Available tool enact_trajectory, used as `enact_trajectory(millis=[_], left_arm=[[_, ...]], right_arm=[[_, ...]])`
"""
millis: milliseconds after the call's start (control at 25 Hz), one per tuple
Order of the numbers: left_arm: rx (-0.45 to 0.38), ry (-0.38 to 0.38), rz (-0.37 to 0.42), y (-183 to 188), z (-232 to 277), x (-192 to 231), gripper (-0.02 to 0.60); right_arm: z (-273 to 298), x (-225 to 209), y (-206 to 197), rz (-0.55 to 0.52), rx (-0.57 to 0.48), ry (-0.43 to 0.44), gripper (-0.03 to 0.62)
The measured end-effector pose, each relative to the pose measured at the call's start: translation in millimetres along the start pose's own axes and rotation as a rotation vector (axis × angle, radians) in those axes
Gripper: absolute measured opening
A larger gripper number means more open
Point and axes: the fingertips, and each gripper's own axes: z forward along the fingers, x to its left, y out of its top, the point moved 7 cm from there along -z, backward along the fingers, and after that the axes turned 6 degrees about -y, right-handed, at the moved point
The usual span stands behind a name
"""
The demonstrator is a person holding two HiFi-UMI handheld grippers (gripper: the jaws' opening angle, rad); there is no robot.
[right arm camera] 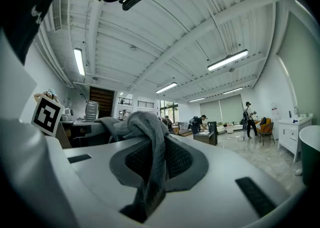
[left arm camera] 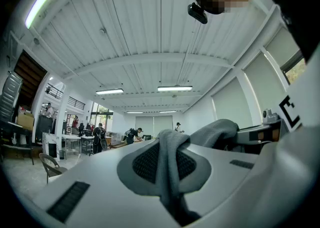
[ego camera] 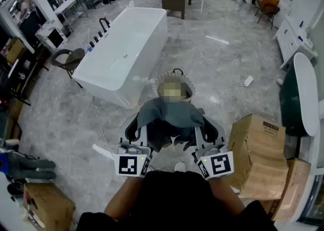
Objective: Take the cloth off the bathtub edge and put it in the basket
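Showroom w/ pale marble floor (ego camera: 228,63); no counter, everything stands on the floor. White bathtub (ego camera: 126,48) lies diagonally at upper left of the head view. Round basket (ego camera: 158,81) stands on the floor just beside the tub's near end; its inside is partly masked by a mosaic patch. Cardboard boxes (ego camera: 258,154) at right, apart from the basket.

Grey cloth (ego camera: 169,116): off the tub edge, in the air, slung btw. the two grippers. Its far fold overlaps the basket's near rim in the head view; whether it hangs over the opening or short of it cannot be told.

L hand-held gripper (ego camera: 136,131): jaws narrow, pinched on the cloth's left part; a fold runs down into the closed jaws. R hand-held gripper (ego camera: 205,133): likewise narrow, clamped on the right part.

Stage (judged): cloth lifted and carried near; drop into basket not yet done.

Risks (judged):
1. Release too far on the near side, so the cloth lands on the floor or drapes over the near rim.
2. One gripper lets go first, so the cloth swings from the other and misses.
3. Hanging folds snag the rim or handle; a light basket may tip.
4. Each grip is a pinch on a bunched fold, so the cloth may slip out early.
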Motion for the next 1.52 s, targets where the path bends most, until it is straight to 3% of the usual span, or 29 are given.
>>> enact_trajectory(millis=[240, 520, 1160, 1520], left_arm=[[-0.021, 0.005, -0.012, 4.4, 9.8, -13.0, 0.028], [-0.001, 0.014, -0.041, 2.3, 9.1, -23.4, 0.026], [-0.096, -0.126, -0.056, 7.2, 86.9, 35.3, 0.026], [-0.106, -0.194, -0.122, -10.3, 155.4, 92.8, 0.028]], right_arm=[[-2.7, -18.4, 3.2, 0.111, -0.025, 0.025, 0.057], [2.1, -24.6, 0.5, 0.030, -0.003, -0.027, 0.057], [64.8, -38.5, 31.9, 0.023, -0.022, -0.065, 0.057], [135.2, -45.2, 42.8, -0.002, -0.029, -0.132, 0.057]])
